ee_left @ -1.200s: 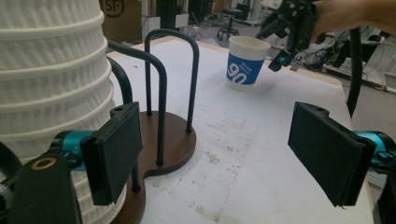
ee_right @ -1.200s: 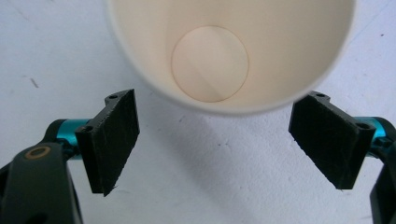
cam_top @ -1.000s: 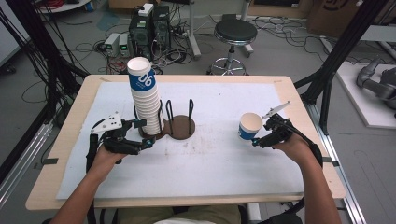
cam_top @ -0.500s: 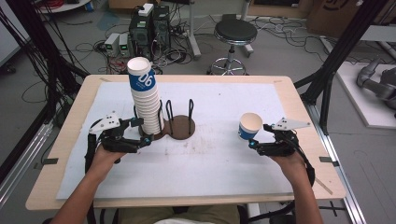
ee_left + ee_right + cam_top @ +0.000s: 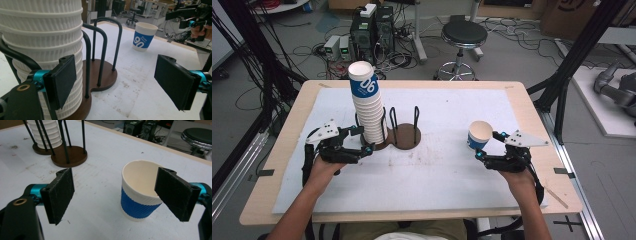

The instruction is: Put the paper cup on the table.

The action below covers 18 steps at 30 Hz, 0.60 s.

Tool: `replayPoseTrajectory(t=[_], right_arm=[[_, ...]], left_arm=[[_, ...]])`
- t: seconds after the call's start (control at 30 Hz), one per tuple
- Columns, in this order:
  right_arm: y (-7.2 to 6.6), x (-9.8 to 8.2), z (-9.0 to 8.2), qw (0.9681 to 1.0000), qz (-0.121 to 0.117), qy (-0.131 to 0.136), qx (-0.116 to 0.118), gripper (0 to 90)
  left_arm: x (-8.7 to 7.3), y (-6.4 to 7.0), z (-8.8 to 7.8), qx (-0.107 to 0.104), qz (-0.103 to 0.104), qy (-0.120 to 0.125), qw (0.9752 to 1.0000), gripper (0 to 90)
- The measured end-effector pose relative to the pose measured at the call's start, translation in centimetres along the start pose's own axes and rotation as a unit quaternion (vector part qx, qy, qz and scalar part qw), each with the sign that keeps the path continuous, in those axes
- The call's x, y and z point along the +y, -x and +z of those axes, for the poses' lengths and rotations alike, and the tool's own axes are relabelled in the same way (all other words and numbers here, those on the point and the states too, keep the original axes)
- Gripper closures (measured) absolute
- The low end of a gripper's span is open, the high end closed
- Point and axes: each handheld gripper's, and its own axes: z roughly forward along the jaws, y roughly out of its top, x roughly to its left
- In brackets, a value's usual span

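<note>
Your right gripper (image 5: 115,197) has dropped beside the cup (image 5: 141,195) standing on the worktop (image 5: 447,170), fingers wide. It's probably light, crushable paper; grip gently mid-wall, below the rim.

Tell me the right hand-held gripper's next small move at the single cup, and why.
Probably ease the right hand-held gripper forward and a little right, then close. Its jaws stand open, and the single cup stands upright on the table, off-centre beside the right jaw, not yet between them.
</note>
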Motion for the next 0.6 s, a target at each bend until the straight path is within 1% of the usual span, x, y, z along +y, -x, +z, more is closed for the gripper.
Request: replayPoseTrajectory(t=[0.1,0.3,0.37,0.43,0.6], right_arm=[[-0.11,-0.24,-0.04,1.0000,0.000,-0.003,-0.001,16.5],[-0.31,-0.10,-0.04,1.0000,0.004,0.003,-0.006,16.5],[-0.42,0.00,-0.02,1.0000,0.004,0.006,-0.006,16.5],[-0.50,0.02,-0.02,0.9999,-0.003,0.008,-0.010,16.5],[-0.48,-0.11,-0.14,0.9999,-0.001,0.006,-0.011,16.5]], left_arm=[[0.02,0.10,-0.15,-0.001,0.003,0.001,1.0000,17.8],[-0.06,0.29,-0.69,0.001,0.004,0.005,1.0000,17.8],[-0.04,0.30,-0.79,0.003,0.002,0.008,1.0000,17.8],[-0.01,0.30,-0.86,0.003,0.003,0.009,0.9999,17.9],[0.00,0.31,-0.78,0.003,0.003,0.010,0.9999,17.9]])
